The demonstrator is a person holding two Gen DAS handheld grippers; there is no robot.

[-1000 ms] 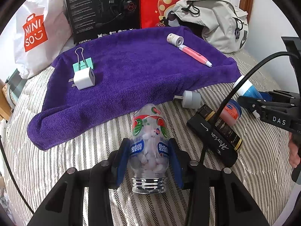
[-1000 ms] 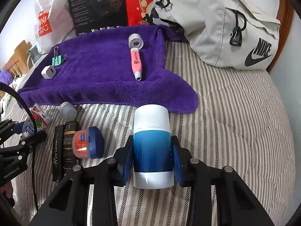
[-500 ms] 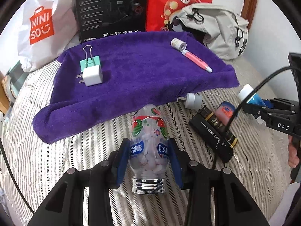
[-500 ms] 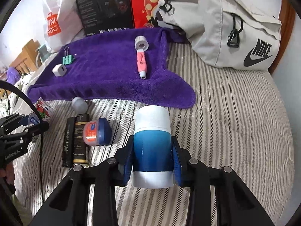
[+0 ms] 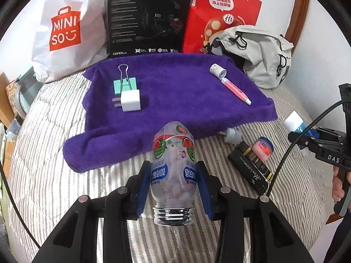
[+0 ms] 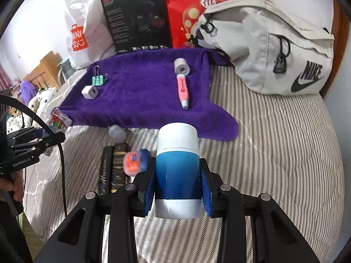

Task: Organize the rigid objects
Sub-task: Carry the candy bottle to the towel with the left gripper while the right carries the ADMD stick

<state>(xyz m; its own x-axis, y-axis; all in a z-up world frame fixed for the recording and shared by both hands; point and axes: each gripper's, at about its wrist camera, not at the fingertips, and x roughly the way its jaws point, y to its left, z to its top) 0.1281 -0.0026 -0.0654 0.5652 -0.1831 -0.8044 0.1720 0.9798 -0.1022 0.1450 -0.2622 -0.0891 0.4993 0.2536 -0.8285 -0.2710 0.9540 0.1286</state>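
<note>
Two hand-held grippers carry items above a striped bedcover toward a purple towel (image 5: 179,100) that appears to serve as the sorting area. Nearest the left camera, the left gripper (image 5: 173,173) clamps a clear candy bottle (image 5: 173,168), silver cap toward the lens, its blue pads pressed to both sides of a label with blue Chinese characters and watermelon pictures; white pieces fill it. The right gripper (image 6: 177,175) likewise grips a blue-and-white cylinder (image 6: 177,168) by its blue midsection, white cap pointing away; no writing on it can be read. Both objects hang short of the towel's near edge, judged ready to be set down there. Between the grippers, still on the bedcover, lie a black box (image 5: 250,168) scripted "Horizon", a small blue jar with a pink label (image 5: 264,148) resting on it, and a grey-white bulb-like item (image 5: 233,134) touching the towel's edge. On the towel, a white charger plug (image 5: 130,100) sits against a teal binder clip (image 5: 124,84) at left; a pink pen (image 5: 235,91) lies just below a small tape roll (image 5: 217,70) at right, suggesting pairs kept apart. Behind stand a white "MINISO" bag (image 5: 65,30), a black "HECATE" / "EDIFIER" box (image 5: 149,19), a red bag marked "Hi" (image 5: 221,11), and a grey "NIKE" bag (image 6: 274,50).
</note>
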